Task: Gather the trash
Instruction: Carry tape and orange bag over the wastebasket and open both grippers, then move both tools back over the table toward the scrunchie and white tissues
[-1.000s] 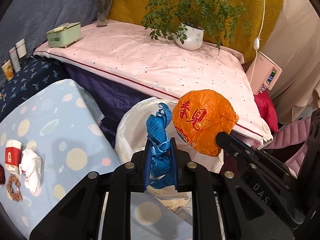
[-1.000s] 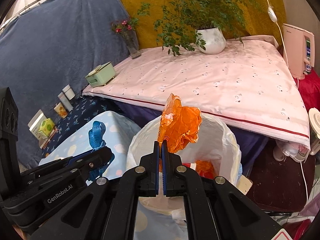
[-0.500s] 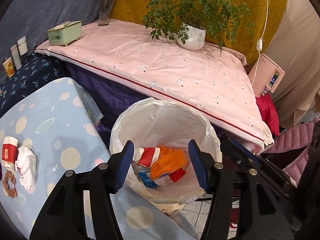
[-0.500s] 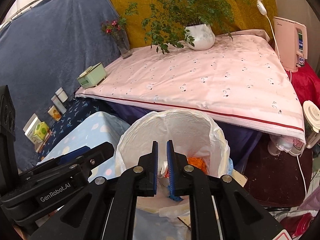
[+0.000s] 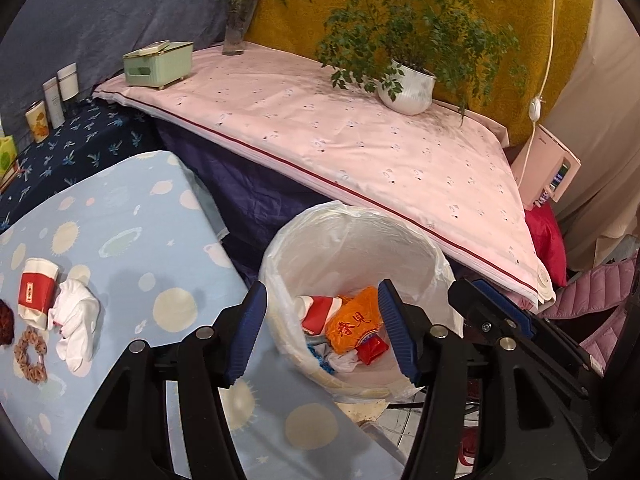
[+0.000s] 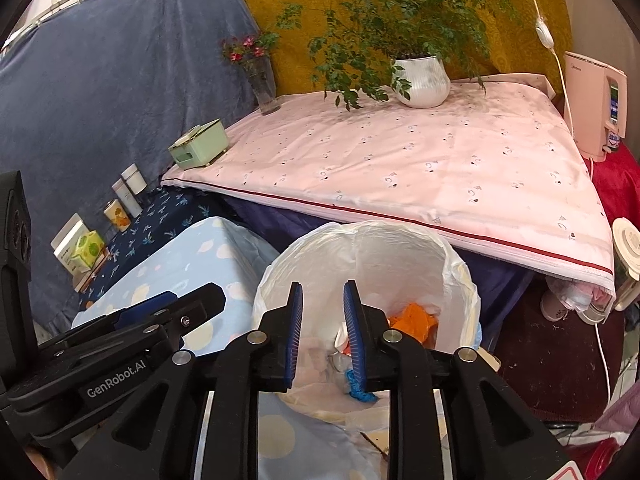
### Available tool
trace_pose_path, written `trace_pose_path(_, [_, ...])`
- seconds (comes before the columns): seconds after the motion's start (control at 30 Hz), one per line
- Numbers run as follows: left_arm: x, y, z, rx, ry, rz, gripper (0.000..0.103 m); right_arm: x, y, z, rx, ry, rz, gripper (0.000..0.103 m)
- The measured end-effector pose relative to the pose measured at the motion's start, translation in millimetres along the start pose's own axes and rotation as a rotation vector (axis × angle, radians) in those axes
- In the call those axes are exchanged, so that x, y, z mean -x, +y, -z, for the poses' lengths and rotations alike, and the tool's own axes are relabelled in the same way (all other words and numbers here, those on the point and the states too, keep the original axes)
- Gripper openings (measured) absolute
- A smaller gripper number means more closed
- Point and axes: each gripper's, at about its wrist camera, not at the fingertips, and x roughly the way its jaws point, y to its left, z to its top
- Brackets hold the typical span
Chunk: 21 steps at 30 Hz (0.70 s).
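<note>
A bin lined with a white bag (image 5: pixel 352 236) (image 6: pixel 400 240) stands beside the light blue table (image 5: pixel 120 216). Inside lie an orange wrapper (image 5: pixel 352 326) (image 6: pixel 414 318), a red-and-white wrapper (image 5: pixel 318 310), a small red packet (image 5: pixel 372 350) and a blue tape (image 6: pixel 356 390). My left gripper (image 5: pixel 322 332) hangs open above the bin's near rim with nothing between its fingers. My right gripper (image 6: pixel 322 334) is over the bin too; its jaws are opening and hold nothing. On the table's left lie a red-and-white paper cup (image 5: pixel 36 292), a crumpled white tissue (image 5: pixel 76 320) and a brown beaded ring (image 5: pixel 30 354).
A pink-covered platform (image 5: pixel 340 132) behind the bin carries a potted plant (image 5: pixel 406 86), a green box (image 5: pixel 158 62) and a flower vase (image 5: pixel 236 32). Small containers (image 5: pixel 52 94) line the dark blue cloth at left. A pink appliance (image 5: pixel 546 170) and red cloth (image 5: pixel 546 240) sit at right.
The left gripper opened and the blue tape dropped into the bin. The right gripper opened and the orange wrapper fell in. Both now hold nothing.
</note>
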Motion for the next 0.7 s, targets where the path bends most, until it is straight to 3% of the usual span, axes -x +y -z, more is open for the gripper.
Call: trace_pose_path(0.7, [38.3, 111.2, 25.8, 0.186, -0.046, -0.139, 0.055, -14.4, 95.6, 13.1, 0.168, 0.036, -0.066, 0.028])
